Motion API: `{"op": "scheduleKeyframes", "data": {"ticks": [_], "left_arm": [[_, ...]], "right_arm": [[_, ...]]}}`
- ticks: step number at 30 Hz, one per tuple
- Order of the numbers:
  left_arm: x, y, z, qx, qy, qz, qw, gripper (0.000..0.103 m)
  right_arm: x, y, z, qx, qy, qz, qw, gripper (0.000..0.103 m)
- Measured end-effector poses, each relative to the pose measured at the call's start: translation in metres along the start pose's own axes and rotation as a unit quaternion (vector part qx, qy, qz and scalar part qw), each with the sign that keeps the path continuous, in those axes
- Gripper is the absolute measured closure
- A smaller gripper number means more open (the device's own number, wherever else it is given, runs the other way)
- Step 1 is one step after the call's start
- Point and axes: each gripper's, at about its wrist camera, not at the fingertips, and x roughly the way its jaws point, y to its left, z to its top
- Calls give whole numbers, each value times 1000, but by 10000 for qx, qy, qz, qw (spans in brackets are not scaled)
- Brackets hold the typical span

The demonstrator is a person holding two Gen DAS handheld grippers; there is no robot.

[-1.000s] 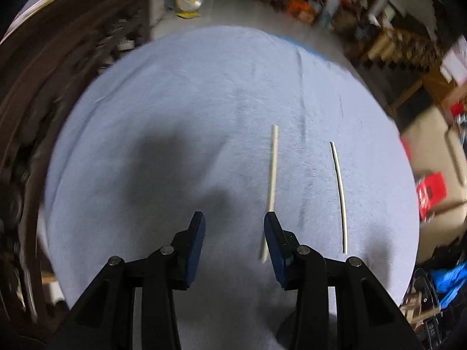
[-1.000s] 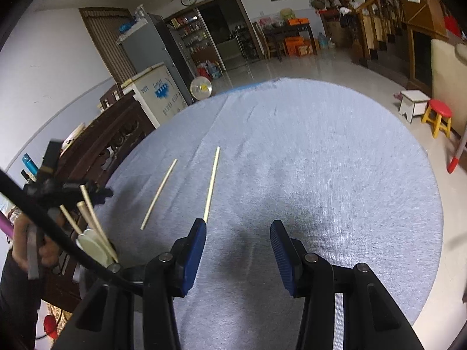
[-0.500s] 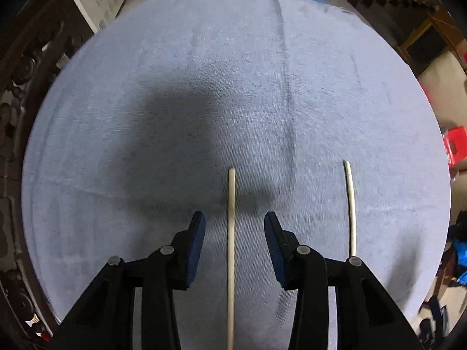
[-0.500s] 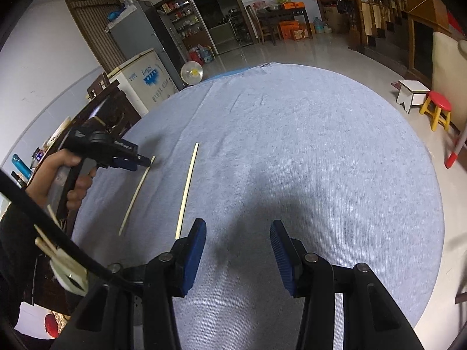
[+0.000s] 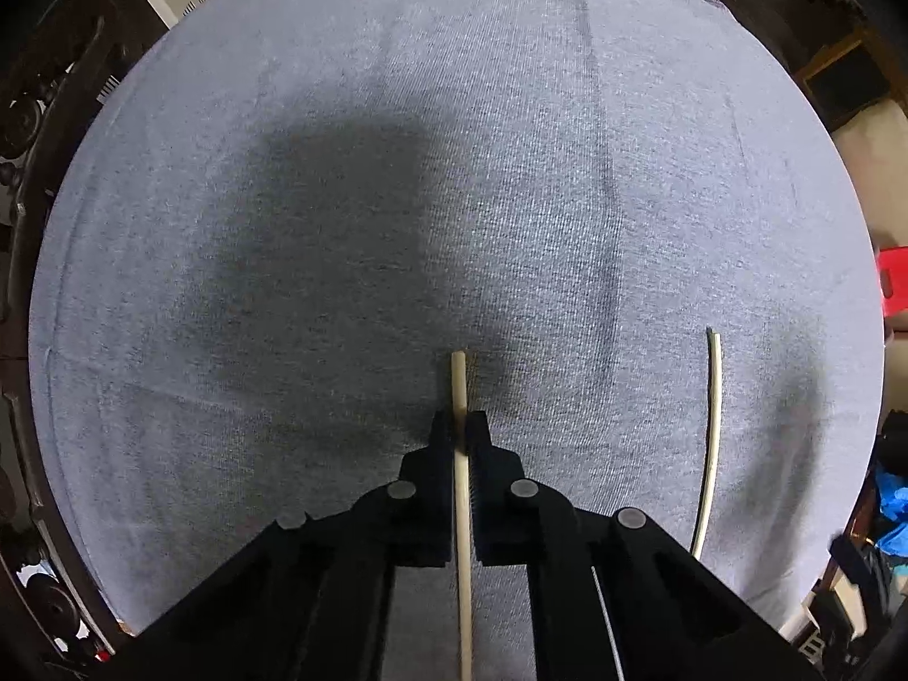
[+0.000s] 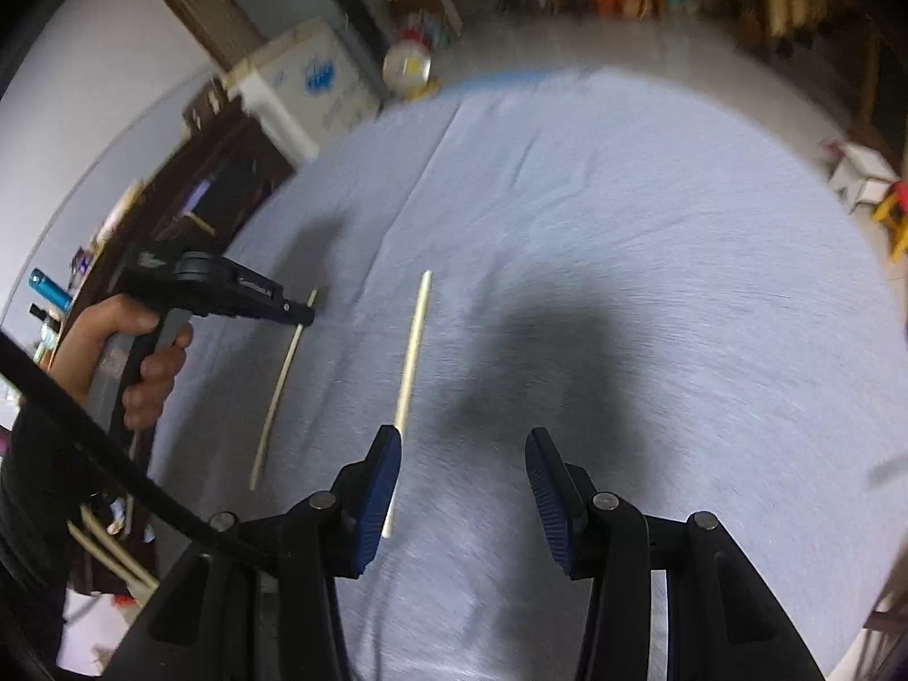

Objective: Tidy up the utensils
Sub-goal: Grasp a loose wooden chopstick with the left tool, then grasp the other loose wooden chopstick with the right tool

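Two pale wooden chopsticks lie on a round table under a light blue cloth (image 5: 511,170). My left gripper (image 5: 459,425) is shut on the left chopstick (image 5: 458,380), low at the cloth; its tip sticks out past the jaws. The second chopstick (image 5: 712,397) lies to the right, apart. In the right wrist view, the left gripper (image 6: 303,312) grips the left chopstick (image 6: 281,386) near its far end. My right gripper (image 6: 462,488) is open and empty above the cloth, with the second chopstick (image 6: 411,352) just off its left finger.
Dark wooden furniture (image 6: 187,193) stands beyond the table's left edge. A white chest freezer (image 6: 306,91) and a fan (image 6: 406,65) stand at the far left. More chopsticks (image 6: 113,550) show at the lower left. A white stool (image 6: 860,176) stands at the right.
My left gripper has shut on the left chopstick that lay between its open jaws. My right gripper has swung left and tilted down towards the second chopstick.
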Motion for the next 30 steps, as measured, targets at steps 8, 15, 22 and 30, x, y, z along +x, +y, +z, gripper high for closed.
{"op": "scheduleKeyframes", "data": {"ticks": [8, 15, 22, 30], "left_arm": [[3, 6, 4, 159, 78, 75, 9998, 98], [-1, 28, -3, 172, 57, -55, 9998, 98], [-7, 36, -2, 181, 65, -75, 9998, 98], [-14, 19, -2, 210, 8, 129, 9997, 98]], "right_arm": [[77, 25, 82, 159, 1239, -48, 9922, 54], [132, 41, 117, 68, 1711, -704, 9827, 64], [159, 48, 125, -73, 2044, -1277, 9705, 82], [179, 75, 125, -765, 2222, -1942, 9524, 97]]}}
